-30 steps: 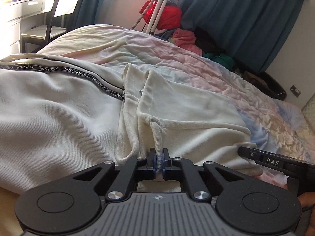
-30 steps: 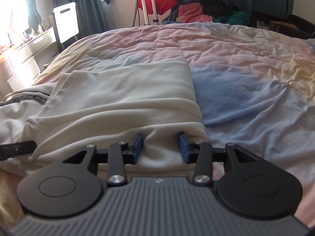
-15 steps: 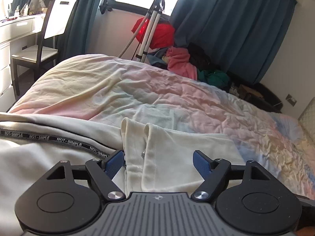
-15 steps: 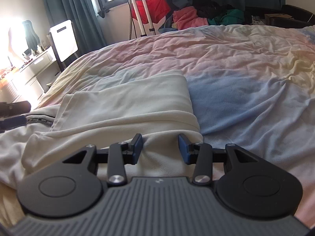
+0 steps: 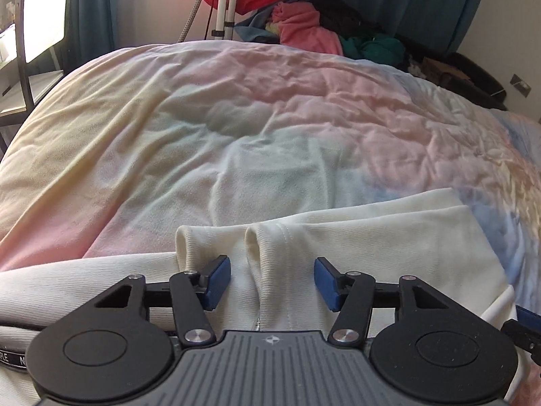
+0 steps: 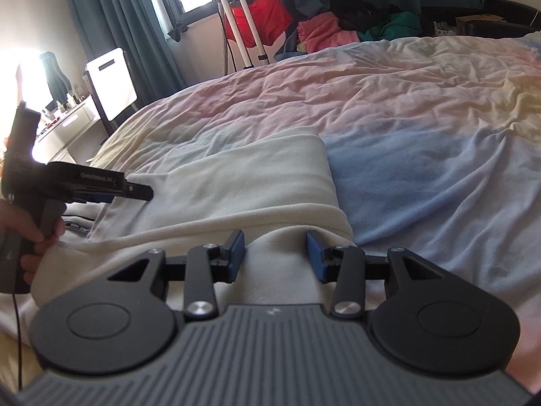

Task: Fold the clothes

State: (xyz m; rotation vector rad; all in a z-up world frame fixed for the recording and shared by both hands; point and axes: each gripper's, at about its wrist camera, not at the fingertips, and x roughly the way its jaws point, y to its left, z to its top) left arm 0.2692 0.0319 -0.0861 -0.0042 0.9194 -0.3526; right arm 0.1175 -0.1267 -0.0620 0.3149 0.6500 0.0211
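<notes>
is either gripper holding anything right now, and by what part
Nothing is held. The left gripper and the right gripper both stand open over the cream garment, with cloth lying between the fingers but not pinched.

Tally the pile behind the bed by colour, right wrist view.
Red garment: 1
Pink garment: 1
Black garment: 1
Green garment: 1
Total: 4 colour patches; items underneath can't be told apart.

Matt ribbed cream cloth garment (image 5: 372,247) lies on a crinkled soft bedspread (image 5: 270,108).
</notes>
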